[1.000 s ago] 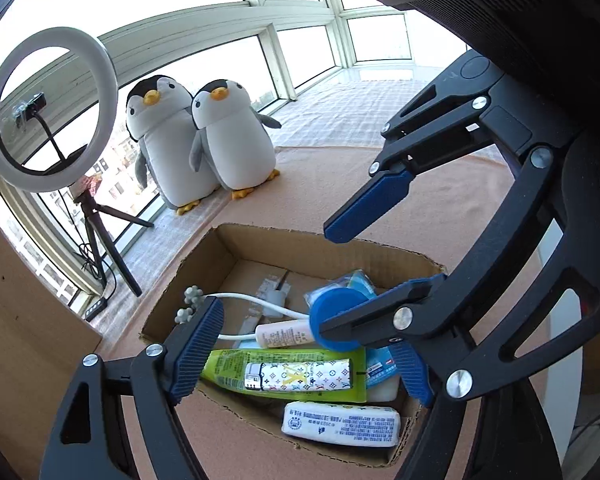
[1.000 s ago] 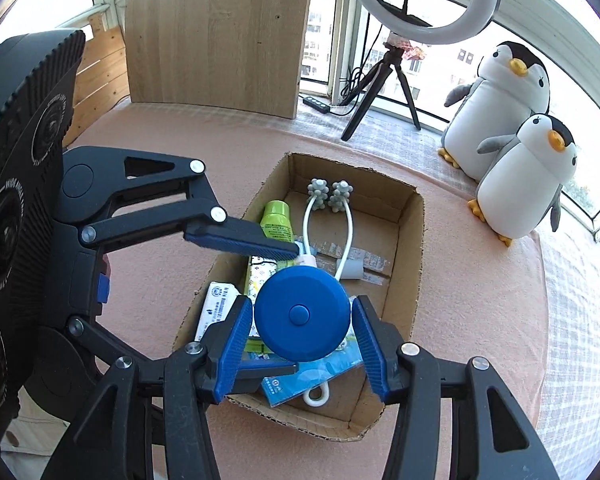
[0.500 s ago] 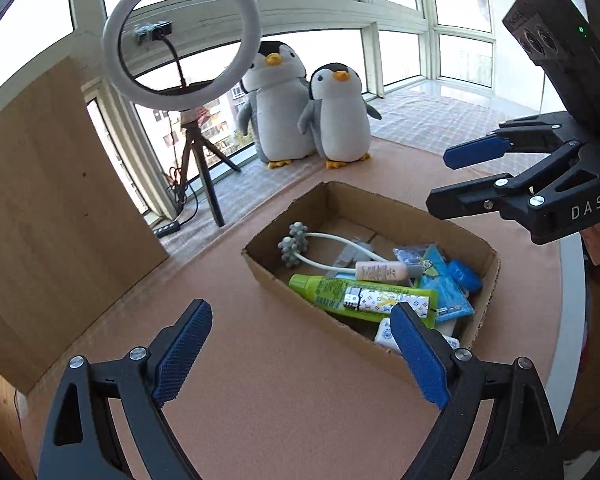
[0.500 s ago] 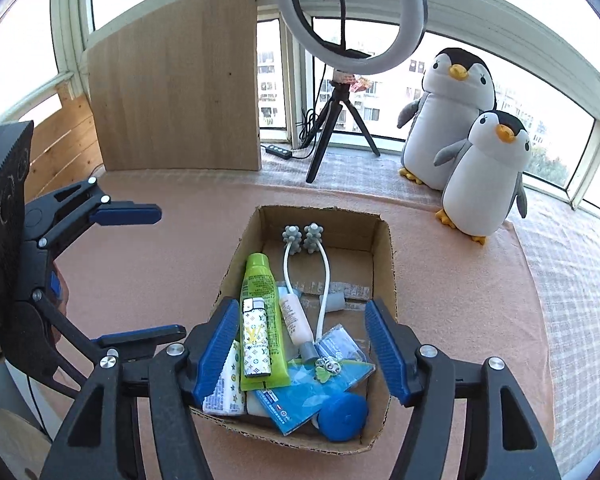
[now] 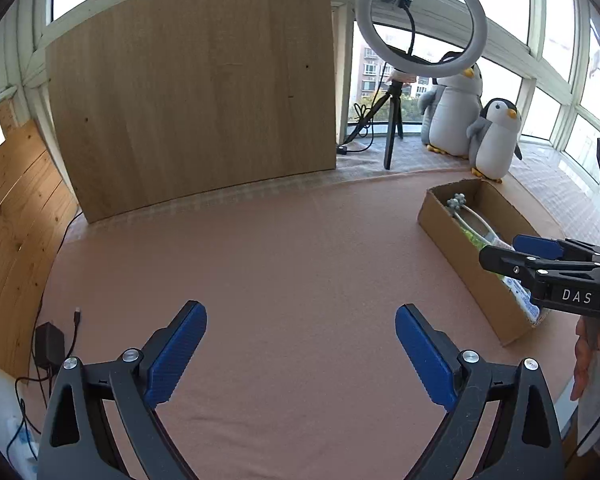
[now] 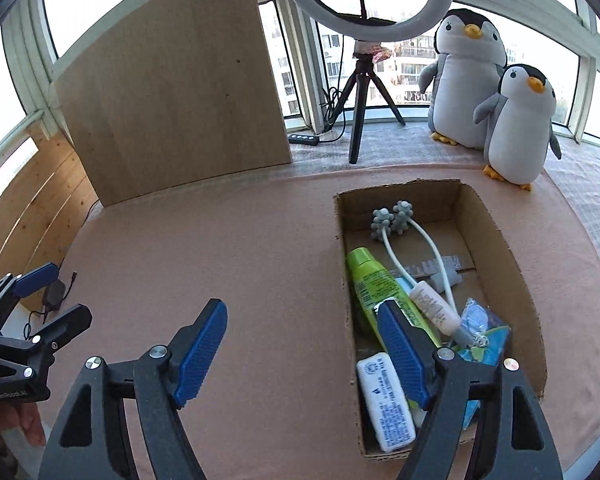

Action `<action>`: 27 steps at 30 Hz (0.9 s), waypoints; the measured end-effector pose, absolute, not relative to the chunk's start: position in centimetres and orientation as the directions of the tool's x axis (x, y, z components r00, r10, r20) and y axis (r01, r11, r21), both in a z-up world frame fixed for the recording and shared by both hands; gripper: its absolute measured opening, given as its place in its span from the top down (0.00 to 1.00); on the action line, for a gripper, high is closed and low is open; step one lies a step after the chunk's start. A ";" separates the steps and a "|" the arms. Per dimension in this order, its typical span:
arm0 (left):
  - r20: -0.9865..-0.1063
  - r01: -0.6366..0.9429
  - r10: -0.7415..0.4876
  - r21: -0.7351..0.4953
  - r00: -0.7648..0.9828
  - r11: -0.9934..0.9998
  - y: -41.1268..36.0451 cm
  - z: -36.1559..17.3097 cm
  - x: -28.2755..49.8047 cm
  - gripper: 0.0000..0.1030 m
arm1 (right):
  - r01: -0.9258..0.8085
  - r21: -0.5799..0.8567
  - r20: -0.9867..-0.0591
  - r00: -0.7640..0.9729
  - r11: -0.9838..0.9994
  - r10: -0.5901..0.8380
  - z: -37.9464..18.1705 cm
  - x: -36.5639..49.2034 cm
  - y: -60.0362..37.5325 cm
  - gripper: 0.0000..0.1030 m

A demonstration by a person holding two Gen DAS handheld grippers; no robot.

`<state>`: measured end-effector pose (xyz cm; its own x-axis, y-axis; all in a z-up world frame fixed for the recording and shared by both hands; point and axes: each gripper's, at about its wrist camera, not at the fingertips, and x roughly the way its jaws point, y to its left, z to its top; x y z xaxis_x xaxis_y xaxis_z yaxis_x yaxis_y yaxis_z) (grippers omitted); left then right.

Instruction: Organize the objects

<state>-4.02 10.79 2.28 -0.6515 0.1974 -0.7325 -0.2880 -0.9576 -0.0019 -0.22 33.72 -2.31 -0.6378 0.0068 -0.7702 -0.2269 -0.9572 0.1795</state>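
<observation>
Both grippers stand empty. Right gripper [image 6: 301,346] has just been opening its jaws, with nothing between them; it hangs over the mat [image 6: 260,280] at the near left wall of the box [image 6: 495,232], its right finger overlapping the green tube [image 6: 369,280] in view. Left gripper [image 5: 300,350] has also just been widening, nothing between its pads, and it points at bare mat well left of the box.

Inside the box lie the green tube, a small white tube [image 6: 433,304] across it, a white massager [image 6: 391,218] with two knobbed heads at the far end, a white packet [image 6: 383,404] at the near corner, and blue packets [image 6: 483,328] at the near right. No loose thing shows on the mat, so the sorting looks finished or close to it.

Risks, as I judge them: the right finger sits near the cardboard wall, and a careless sideways swing could catch the rim and shove or tip the light box. The contents are heaped, so a knock could spill the small tube or packet over the low edge.

Around: two penguins [image 6: 495,92] stand beyond the box, a ring light [image 6: 363,20] on its tripod behind, a wood board [image 6: 172,92] leaning at the window. A black adapter [image 5: 48,342] with its cable lies at the mat's left edge, near the left gripper, where it could snag.
</observation>
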 end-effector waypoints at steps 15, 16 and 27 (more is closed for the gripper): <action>-0.737 -0.158 0.116 -0.013 -0.666 -0.987 2.4 3.1 -1.6 0.04 | -0.130 0.143 -0.767 -0.641 -0.981 -0.027 -1.8 -2.2 23.9 0.28; -0.737 -0.159 0.116 -0.012 -0.666 -0.987 2.3 3.1 -1.5 0.04 | -0.129 0.142 -0.767 -0.642 -0.981 -0.027 -1.7 -2.2 23.8 0.28; -0.745 -0.122 0.107 -0.034 -0.659 -0.992 1.4 3.7 -1.6 0.04 | -0.105 0.130 -0.767 -0.641 -0.986 -0.033 -1.4 -2.5 22.2 0.28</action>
